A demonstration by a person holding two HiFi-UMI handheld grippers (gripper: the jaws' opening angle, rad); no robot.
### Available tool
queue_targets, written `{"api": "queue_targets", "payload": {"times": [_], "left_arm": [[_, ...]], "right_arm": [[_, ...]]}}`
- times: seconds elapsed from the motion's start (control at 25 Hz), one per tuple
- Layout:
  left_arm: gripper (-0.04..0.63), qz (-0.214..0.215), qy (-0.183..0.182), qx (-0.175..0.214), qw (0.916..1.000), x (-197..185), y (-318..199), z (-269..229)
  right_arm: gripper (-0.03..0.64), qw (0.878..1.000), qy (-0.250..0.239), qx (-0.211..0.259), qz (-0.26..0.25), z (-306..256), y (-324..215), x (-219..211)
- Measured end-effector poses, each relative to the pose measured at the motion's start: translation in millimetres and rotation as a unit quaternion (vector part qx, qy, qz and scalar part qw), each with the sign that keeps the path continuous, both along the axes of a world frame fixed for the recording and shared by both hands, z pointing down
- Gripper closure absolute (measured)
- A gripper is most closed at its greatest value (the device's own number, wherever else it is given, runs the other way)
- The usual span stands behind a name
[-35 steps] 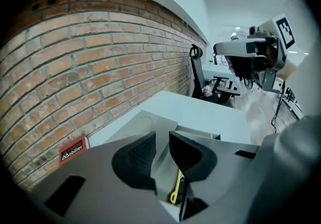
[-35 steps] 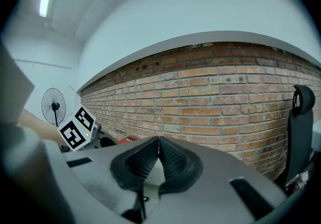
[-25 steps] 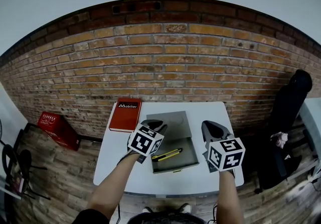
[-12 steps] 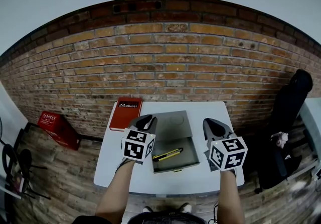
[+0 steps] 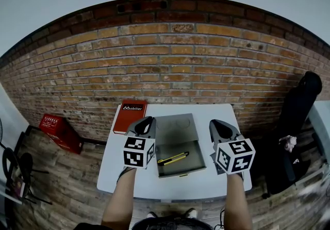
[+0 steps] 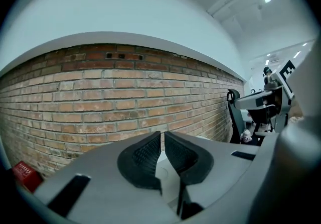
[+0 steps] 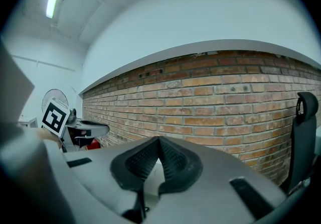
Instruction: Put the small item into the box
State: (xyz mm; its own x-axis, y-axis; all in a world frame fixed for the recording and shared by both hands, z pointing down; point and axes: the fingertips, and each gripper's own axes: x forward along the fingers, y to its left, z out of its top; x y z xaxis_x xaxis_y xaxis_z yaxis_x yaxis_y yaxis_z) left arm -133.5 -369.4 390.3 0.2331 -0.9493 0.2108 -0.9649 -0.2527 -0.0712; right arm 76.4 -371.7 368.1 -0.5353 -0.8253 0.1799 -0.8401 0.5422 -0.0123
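**On the table: knife in the box, both grippers empty**

On the white table by the brick wall, a grey box lies open, its lid flat against the far edge. A yellow-and-black knife lies inside the box, slanted across its floor and touching neither gripper.

At the left of the box, the left gripper is held above the table, pointing at the wall. In the left gripper view its jaws stand almost together, only a thin slit between the ribbed pads and nothing in it.

At the right of the box, the right gripper is held the same way, level with the other. In the right gripper view its jaws meet at the tips and hold nothing.

A red book lies at the table's far left corner, just beyond the left gripper. A red crate sits on the wooden floor to the left of the table, and a black chair stands to the right.
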Motion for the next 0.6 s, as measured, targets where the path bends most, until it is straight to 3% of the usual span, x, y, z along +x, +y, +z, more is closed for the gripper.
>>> {"api": "queue_targets", "payload": {"times": [0.6], "left_arm": [[0.552, 0.003, -0.012, 0.011, 0.9999, 0.9, -2.1, -3.3]], "right_arm": [[0.597, 1.0, 0.001, 0.012, -0.002, -5.4, -1.6, -5.5]]}}
